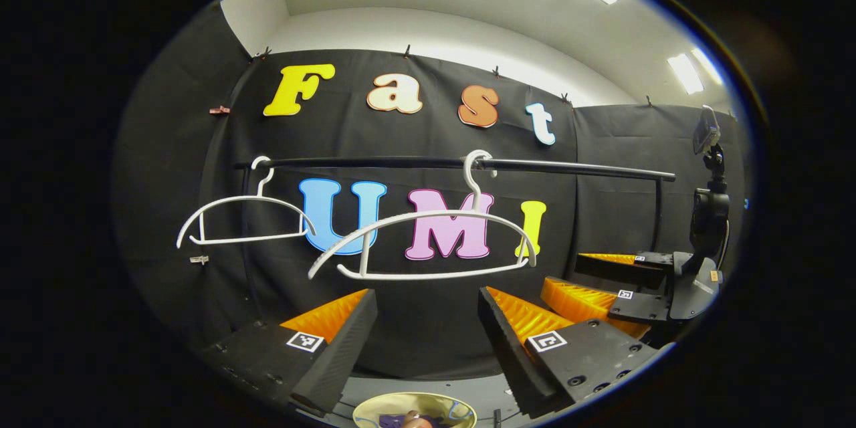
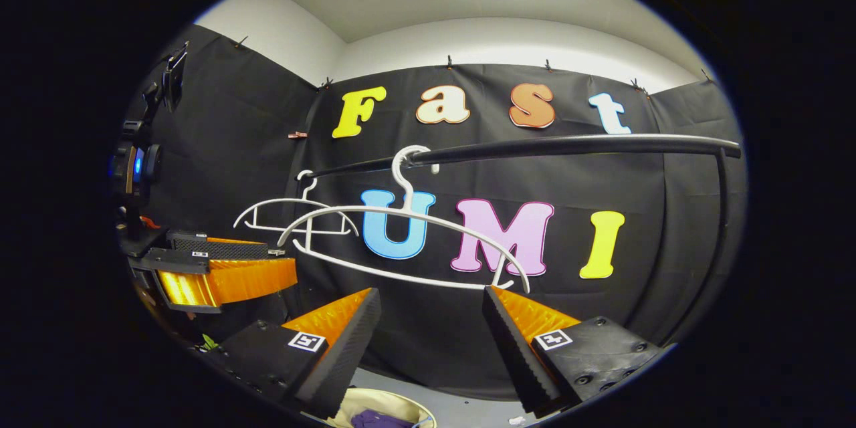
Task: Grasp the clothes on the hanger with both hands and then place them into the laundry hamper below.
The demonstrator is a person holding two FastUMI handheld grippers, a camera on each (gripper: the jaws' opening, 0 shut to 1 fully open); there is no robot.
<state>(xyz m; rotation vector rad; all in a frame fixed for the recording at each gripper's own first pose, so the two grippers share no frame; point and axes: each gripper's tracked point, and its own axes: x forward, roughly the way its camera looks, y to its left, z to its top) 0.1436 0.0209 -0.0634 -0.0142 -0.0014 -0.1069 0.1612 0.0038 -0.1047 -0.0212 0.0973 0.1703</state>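
Two bare white hangers hang on the black rail (image 1: 568, 167): the nearer hanger (image 1: 428, 241) just above my left gripper (image 1: 428, 341), the farther hanger (image 1: 244, 221) to its left. My left gripper is open and holds nothing. Below it lies the laundry hamper (image 1: 414, 398) with purple clothes (image 1: 394, 421) inside. In the right gripper view, my right gripper (image 2: 431, 341) is open and holds nothing, under the nearer hanger (image 2: 401, 241). The hamper (image 2: 354, 408) with the purple clothes (image 2: 374, 420) sits below. The right gripper (image 1: 565, 274) also shows at the right of the left gripper view.
A camera on a stand (image 1: 709, 207) rises at the right of the left gripper view. A second camera stand (image 2: 134, 167) is at the left of the right gripper view, with my left gripper (image 2: 284, 257) in front of it. Black cloth walls close the booth.
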